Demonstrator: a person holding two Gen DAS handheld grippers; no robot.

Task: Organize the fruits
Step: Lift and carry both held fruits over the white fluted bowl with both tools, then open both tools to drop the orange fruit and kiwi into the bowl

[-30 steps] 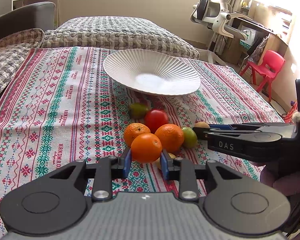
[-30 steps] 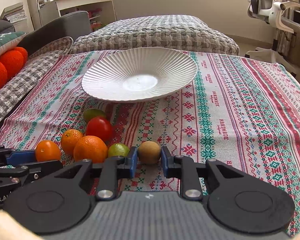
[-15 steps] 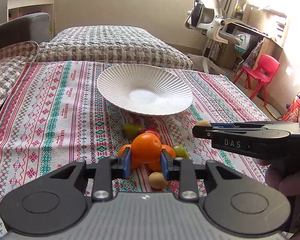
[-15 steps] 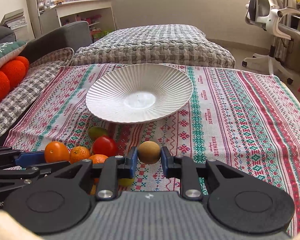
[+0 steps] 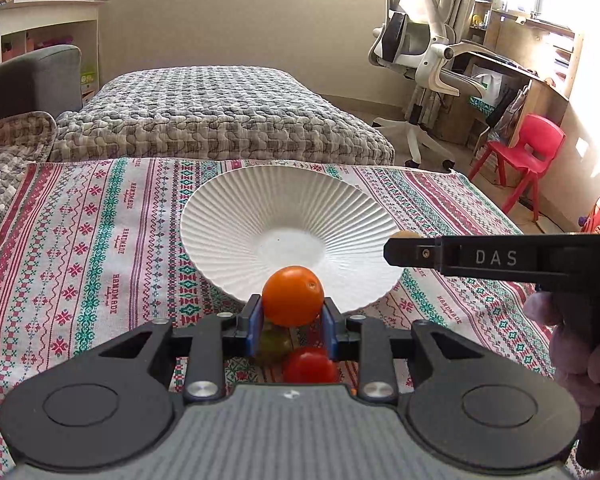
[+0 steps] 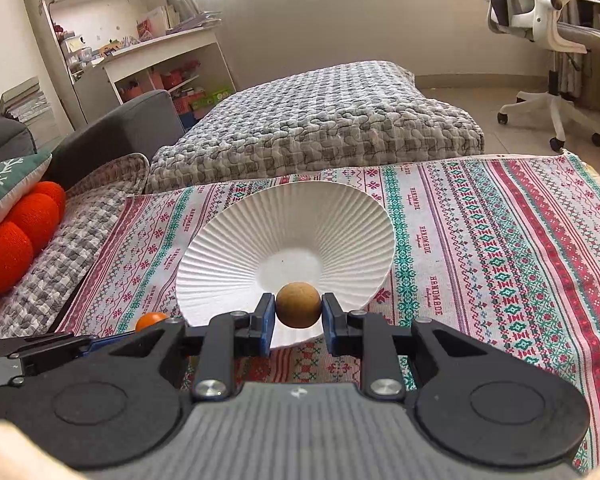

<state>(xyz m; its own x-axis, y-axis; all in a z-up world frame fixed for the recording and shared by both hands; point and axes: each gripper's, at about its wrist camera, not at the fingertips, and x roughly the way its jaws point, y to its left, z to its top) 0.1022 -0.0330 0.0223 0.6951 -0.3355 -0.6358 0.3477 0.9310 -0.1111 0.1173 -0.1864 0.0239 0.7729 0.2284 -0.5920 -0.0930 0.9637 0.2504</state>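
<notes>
Patterned cloth (image 5: pixel 100 240), striped in red, green and white, is covering the low surface in a bedroom, with a quilted bed behind it and an office chair (image 5: pixel 424 40) and a red child's chair (image 5: pixel 528 140) off to the side. Both hand-held tools are now hanging nearer the white ribbed plate (image 5: pixel 228 216) than a second ago, when their fruits sat among the pile on the cloth.

The left gripper (image 5: pixel 292 320) is pinching an orange (image 5: pixel 293 295) between its blue pads, and the fruit is showing just in front of the plate's near rim. A green fruit (image 5: pixel 274 345) and a red tomato (image 5: pixel 310 366) are lying on the cloth below it.

The right gripper (image 6: pixel 298 318) is squeezing a small brown round fruit (image 6: pixel 298 305), which is lining up with the plate's near inner slope.

Both fruits are clear of the cloth and neither is yet resting in the plate, so the carrying step looks nearly done and the release is probably coming next; the plate is holding no fruit so far.

Legible writing: "DAS" is showing in raised letters on the right tool's side, and "HANDMADE" is repeating along the cloth's pale stripes.
</notes>
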